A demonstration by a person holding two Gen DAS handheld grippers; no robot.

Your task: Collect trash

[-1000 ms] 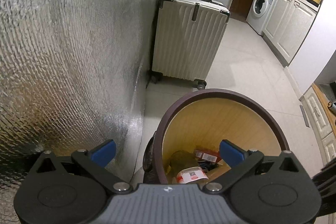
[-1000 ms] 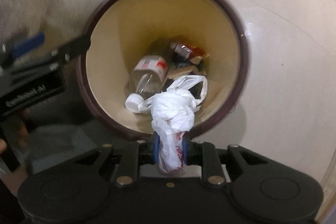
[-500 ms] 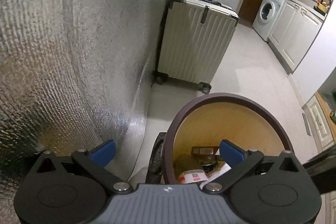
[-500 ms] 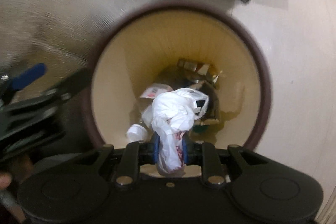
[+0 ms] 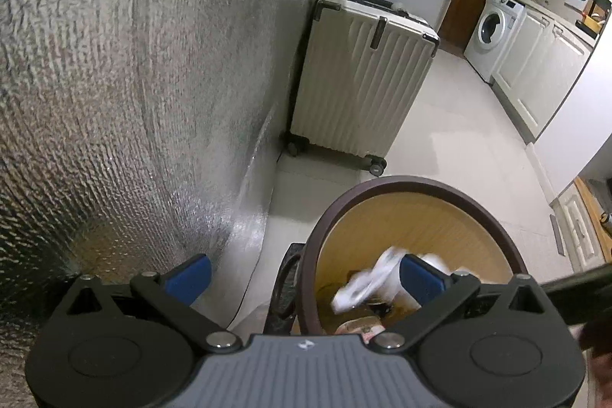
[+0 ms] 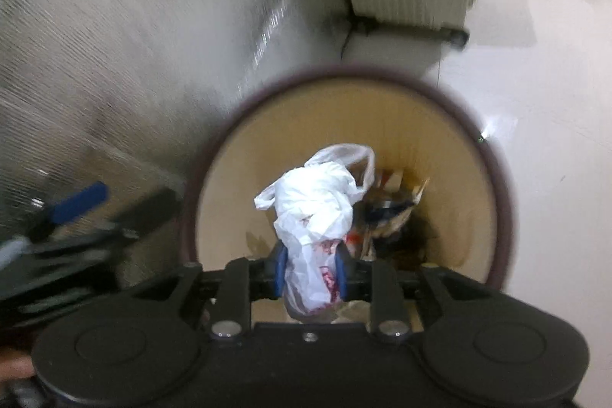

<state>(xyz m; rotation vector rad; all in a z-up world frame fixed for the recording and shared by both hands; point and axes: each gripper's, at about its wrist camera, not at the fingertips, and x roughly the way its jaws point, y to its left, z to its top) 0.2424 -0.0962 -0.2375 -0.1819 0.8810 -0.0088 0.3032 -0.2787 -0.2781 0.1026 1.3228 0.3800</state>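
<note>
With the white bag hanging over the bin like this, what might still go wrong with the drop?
1. The right gripper is opening with the white plastic bag between its jaws; the crumpled film may cling to a pad rather than fall.
2. The bag hangs near the bin's near rim, so a loose handle could drape over the edge.
3. The open left gripper sits close beside the bin and might nudge it.

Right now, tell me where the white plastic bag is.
In the right wrist view the white plastic bag sits between the right claw's opening jaws, over the mouth of the brown-rimmed bin, above the trash inside.
</note>
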